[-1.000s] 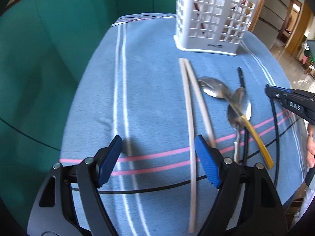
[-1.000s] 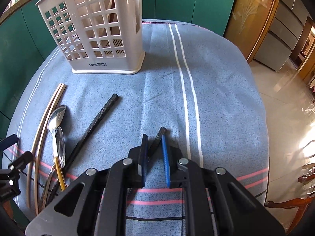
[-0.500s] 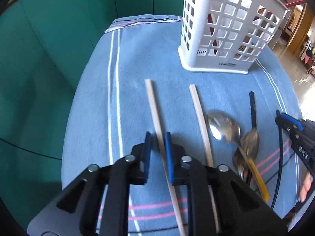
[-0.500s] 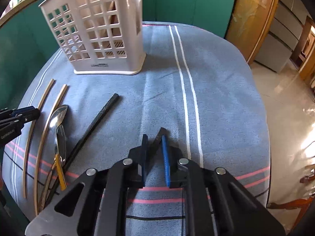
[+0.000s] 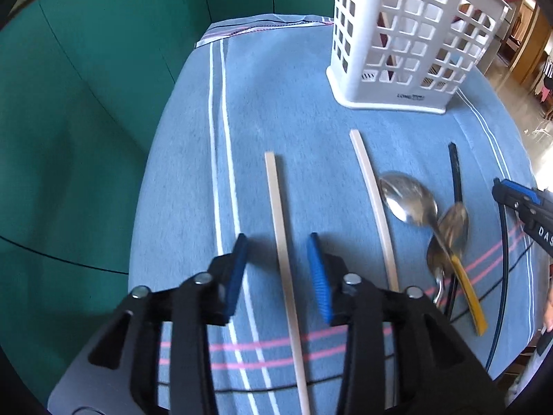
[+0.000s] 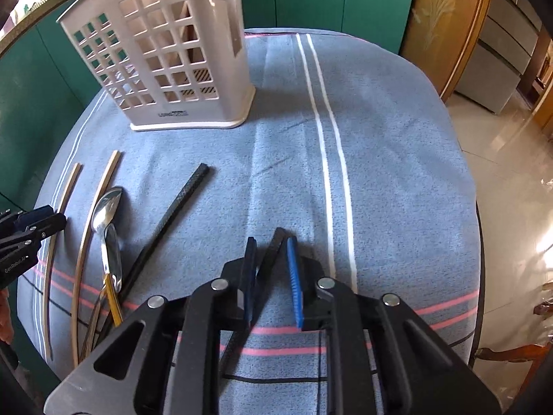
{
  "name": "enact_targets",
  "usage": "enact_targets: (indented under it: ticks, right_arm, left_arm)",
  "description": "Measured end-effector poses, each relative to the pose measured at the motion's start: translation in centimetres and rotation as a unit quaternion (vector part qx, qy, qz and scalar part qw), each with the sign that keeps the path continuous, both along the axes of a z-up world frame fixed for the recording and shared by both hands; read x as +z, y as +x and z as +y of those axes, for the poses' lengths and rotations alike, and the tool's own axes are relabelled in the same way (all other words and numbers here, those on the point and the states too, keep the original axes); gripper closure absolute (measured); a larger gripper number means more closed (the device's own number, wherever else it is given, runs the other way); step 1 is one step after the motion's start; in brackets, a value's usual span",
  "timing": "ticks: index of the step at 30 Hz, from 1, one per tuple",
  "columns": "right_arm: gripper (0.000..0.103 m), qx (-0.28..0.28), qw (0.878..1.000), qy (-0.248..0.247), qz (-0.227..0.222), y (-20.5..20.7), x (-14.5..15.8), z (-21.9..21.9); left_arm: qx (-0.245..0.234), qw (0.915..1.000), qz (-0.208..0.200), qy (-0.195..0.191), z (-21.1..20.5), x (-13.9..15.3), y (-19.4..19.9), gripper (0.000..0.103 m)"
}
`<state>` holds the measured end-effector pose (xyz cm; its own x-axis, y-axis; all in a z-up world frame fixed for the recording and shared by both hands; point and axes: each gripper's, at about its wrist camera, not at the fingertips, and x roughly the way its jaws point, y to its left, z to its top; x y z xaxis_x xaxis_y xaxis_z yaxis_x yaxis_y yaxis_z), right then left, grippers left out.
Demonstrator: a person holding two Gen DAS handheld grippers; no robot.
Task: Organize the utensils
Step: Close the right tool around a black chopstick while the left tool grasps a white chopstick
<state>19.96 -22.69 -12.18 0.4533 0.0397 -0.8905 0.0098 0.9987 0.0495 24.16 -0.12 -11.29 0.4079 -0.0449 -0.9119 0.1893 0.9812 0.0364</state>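
My left gripper (image 5: 276, 245) is open, its jaws on either side of a pale wooden chopstick (image 5: 281, 228) that lies on the blue cloth. A second pale chopstick (image 5: 375, 204) lies to its right, then two metal spoons (image 5: 411, 200) and a black chopstick (image 5: 456, 176). My right gripper (image 6: 271, 249) is slightly open around another black chopstick (image 6: 273, 249), which rests between its pads. The white lattice utensil holder (image 6: 172, 55) stands at the back of the table; it also shows in the left wrist view (image 5: 408, 38).
The table carries a blue cloth (image 6: 380, 173) with white and pink stripes. Green cabinets (image 5: 86, 69) stand to the left and behind. Tiled floor (image 6: 511, 180) lies past the table's right edge. A yellow-handled utensil (image 5: 470, 304) lies under the spoons.
My left gripper shut on the left pale chopstick, shifted it left away from its twin, then opened. My right gripper loosened from shut to slightly open on the black chopstick.
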Motion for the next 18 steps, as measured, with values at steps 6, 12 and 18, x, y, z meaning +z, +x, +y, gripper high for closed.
enact_targets:
  ticks: [6, 12, 18]
  right_arm:
    - [0.074, -0.009, 1.0, -0.014, 0.011, 0.8, -0.1, 0.3]
    - [0.072, -0.013, 1.0, -0.016, 0.017, 1.7, -0.3, 0.2]
    - [0.093, -0.007, 1.0, -0.007, 0.019, 2.6, -0.4, 0.2]
  left_arm:
    - [0.0, 0.9999, 0.01, 0.006, -0.3, -0.1, 2.1, 0.047]
    - [-0.008, 0.9996, 0.027, 0.005, -0.5, -0.3, 4.0, 0.046]
    - [-0.016, 0.9995, 0.027, -0.003, -0.7, -0.2, 4.9, 0.08]
